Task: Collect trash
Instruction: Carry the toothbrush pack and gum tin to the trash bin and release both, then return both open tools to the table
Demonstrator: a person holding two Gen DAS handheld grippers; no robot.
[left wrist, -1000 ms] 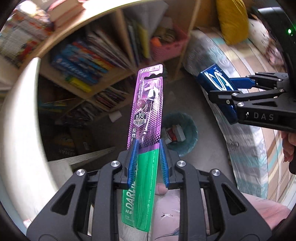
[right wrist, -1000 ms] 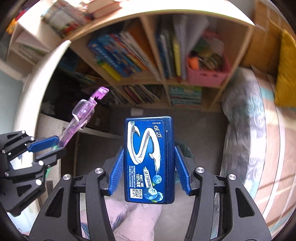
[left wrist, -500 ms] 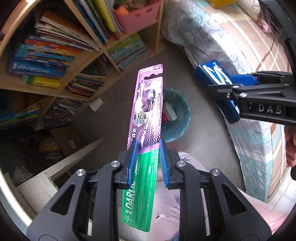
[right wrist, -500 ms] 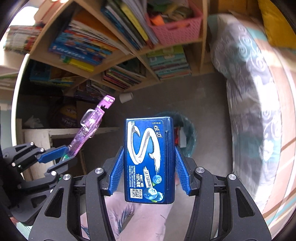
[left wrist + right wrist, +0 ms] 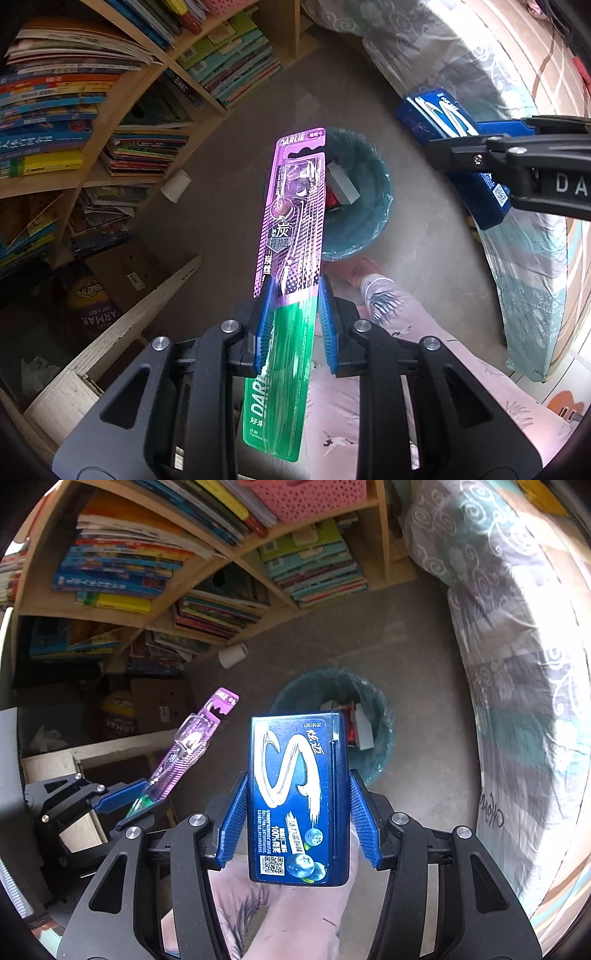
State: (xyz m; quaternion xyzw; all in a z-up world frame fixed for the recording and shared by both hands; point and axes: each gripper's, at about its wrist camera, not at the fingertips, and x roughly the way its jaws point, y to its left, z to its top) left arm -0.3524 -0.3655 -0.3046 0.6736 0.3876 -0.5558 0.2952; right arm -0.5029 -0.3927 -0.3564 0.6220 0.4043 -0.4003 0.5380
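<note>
toothbrush pack (image 5: 295, 236) front, gum box (image 5: 299, 797) front

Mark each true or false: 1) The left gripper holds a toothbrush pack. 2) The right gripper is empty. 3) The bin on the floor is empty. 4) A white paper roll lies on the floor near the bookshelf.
1) True: the left gripper is shut on the toothbrush pack.
2) False: the right gripper is shut on a blue gum box.
3) False: the teal bin already holds a few boxes.
4) True: the paper roll lies by the bookshelf.
</note>
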